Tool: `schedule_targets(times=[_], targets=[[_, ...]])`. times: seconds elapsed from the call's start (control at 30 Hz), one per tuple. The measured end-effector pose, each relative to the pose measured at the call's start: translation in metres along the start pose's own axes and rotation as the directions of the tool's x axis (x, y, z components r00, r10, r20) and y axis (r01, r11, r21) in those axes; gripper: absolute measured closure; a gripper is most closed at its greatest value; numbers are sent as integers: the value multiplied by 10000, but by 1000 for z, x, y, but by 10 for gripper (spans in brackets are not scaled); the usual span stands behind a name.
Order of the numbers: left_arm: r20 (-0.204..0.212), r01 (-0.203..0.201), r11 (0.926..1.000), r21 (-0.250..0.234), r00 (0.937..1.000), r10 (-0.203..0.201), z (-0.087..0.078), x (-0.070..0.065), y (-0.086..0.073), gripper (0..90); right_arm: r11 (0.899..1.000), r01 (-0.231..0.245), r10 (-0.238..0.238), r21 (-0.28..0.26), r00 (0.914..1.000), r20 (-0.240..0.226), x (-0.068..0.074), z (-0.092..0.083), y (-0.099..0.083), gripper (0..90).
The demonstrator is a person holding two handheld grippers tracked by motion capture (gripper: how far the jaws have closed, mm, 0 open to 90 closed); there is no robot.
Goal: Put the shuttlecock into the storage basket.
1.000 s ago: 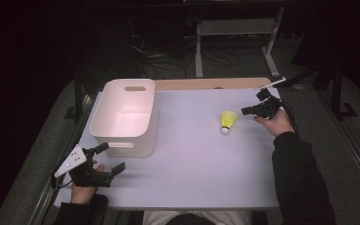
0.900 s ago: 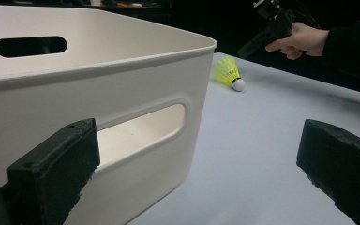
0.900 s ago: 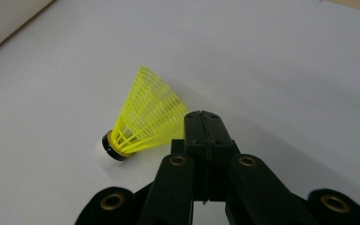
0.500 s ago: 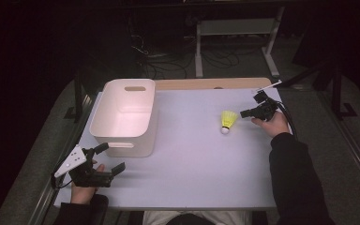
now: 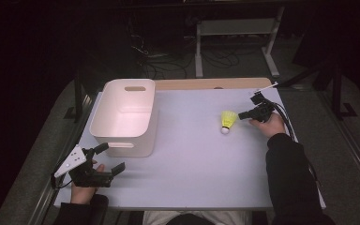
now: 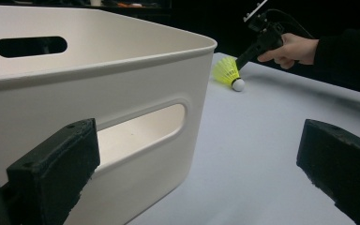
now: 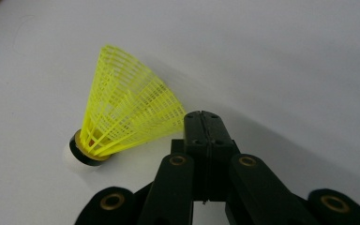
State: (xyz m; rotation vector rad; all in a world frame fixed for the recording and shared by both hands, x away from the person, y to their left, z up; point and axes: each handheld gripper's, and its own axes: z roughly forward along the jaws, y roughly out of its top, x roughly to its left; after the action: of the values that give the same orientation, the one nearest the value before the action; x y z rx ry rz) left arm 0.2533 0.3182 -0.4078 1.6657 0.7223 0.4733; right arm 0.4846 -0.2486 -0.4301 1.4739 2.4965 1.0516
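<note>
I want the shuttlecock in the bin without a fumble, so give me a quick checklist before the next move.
1. Right gripper open for a grasp: not ok, jaws shut, beside the skirt.
2. Shuttlecock free on the table: ok, lying on its side.
3. White bin upright and free inside: ok.
4. Path to the bin clear: ok.
5. Left gripper out of the way: ok, open, near the bin's front.

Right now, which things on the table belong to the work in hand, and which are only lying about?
In the work:
- yellow shuttlecock, lying on the table
- right gripper, shut, its tip beside the shuttlecock's skirt

Only standing by:
- white bin, empty
- left gripper, open, near the bin's front
</note>
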Motion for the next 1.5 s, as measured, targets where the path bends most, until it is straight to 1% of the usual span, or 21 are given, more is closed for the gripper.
schedule_targets(times=[0.17,0.3,0.5,0.9,1.2,1.5], targets=[[-6,5,10000,-4,10000,-5,0,0,0,0,10000,-27,26,-17,10000,-53,1,4,0,888],[-2,8,10000,-7,10000,-8,0,0,0,0,10000,49,-50,-21,10000,-80,4,6,2,888],[1,8,10000,-7,10000,-8,0,0,0,0,9999,105,-105,8,9998,-197,7,11,2,888],[12,1,10000,-3,10000,-1,0,0,0,0,9998,166,-171,-101,9985,-512,15,20,5,888],[11,7,10000,2,10000,-7,0,0,0,0,9986,461,-483,-266,9952,-856,25,25,8,888],[14,-1,10000,-2,10000,1,0,0,0,0,9969,771,-785,-172,9915,-1042,38,33,15,887]])
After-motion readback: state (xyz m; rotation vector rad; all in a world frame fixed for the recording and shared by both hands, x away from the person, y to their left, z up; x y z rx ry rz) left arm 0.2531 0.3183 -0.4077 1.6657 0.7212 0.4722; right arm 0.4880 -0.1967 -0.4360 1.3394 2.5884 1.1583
